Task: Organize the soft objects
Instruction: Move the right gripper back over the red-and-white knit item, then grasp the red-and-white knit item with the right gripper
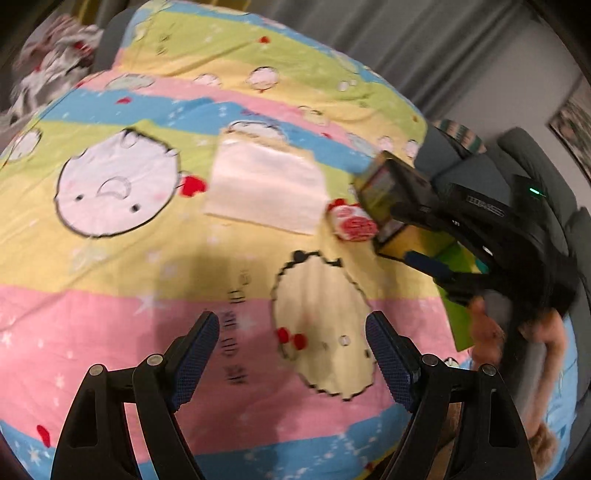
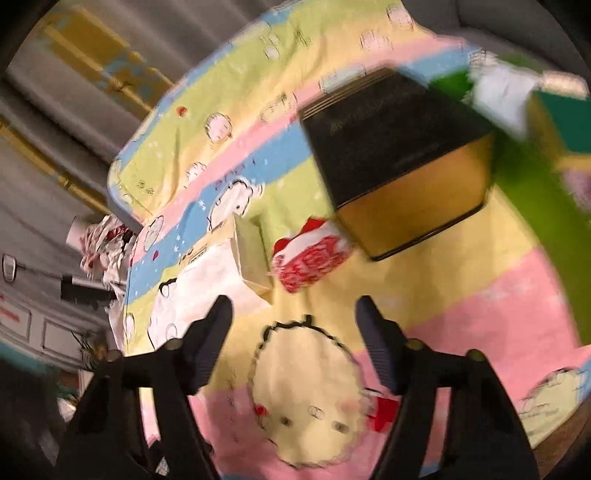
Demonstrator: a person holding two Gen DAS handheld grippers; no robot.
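Note:
A folded cream-white cloth (image 1: pixel 264 186) lies flat on the striped cartoon bedspread (image 1: pixel 110 277); it also shows in the right wrist view (image 2: pixel 221 273). A small red-and-white soft item (image 1: pixel 352 223) lies just right of the cloth, next to a yellow box with a dark inside (image 1: pixel 391 206). In the right wrist view the item (image 2: pixel 310 258) lies below the box (image 2: pixel 402 173). My left gripper (image 1: pixel 291 350) is open and empty above the spread. My right gripper (image 2: pixel 293 339) is open and empty; from the left wrist view it (image 1: pixel 480 236) hovers by the box.
A crumpled grey-and-white pile (image 1: pixel 55 62) lies at the bed's far left corner. Grey curtains (image 1: pixel 406 33) hang behind the bed. A grey sofa (image 1: pixel 524 166) stands to the right. Green blurred material (image 2: pixel 546 206) lies right of the box. A white cabinet (image 2: pixel 33 325) stands beside the bed.

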